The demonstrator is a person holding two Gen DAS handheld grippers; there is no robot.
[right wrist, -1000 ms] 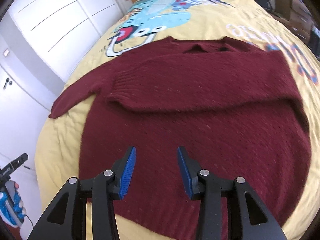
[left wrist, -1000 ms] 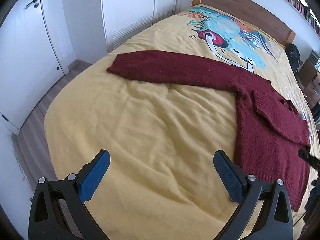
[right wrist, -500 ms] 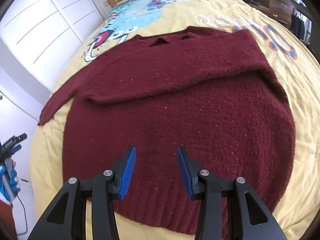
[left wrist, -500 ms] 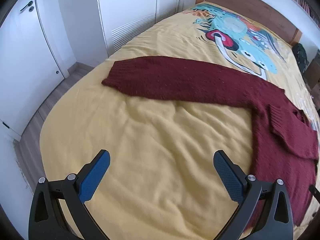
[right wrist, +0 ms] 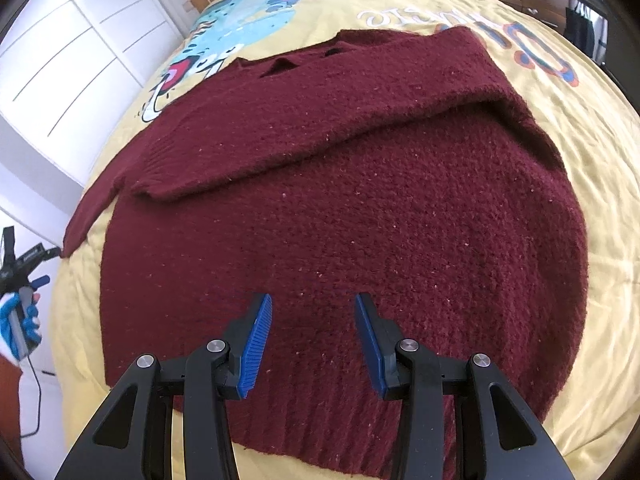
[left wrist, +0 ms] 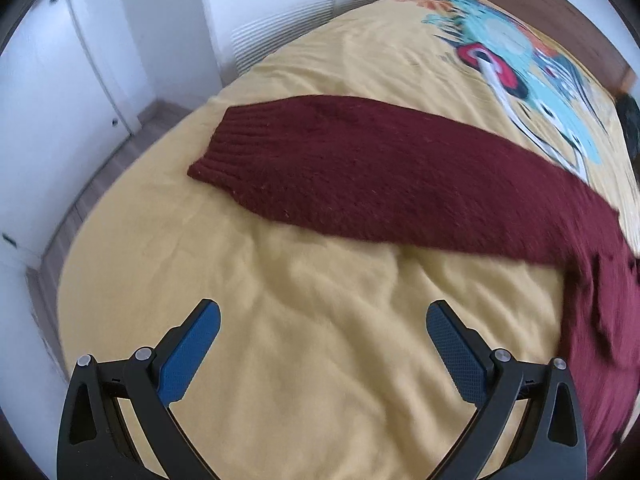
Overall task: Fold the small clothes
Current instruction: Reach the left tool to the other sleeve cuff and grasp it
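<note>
A yellow bed carries a maroon sweater spread flat across its middle, one sleeve stretched toward the bed's left edge, the other folded across the chest. The left gripper hangs over bare cover, jaws wide, empty. The right gripper hangs above the sweater's hem, jaws partly apart, gripping nothing.

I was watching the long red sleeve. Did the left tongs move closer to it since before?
Yes. The left tongs came closer to the outstretched sleeve: its cuff now looks bigger and nearer, and the white cupboard door has slid toward the edge.
</note>
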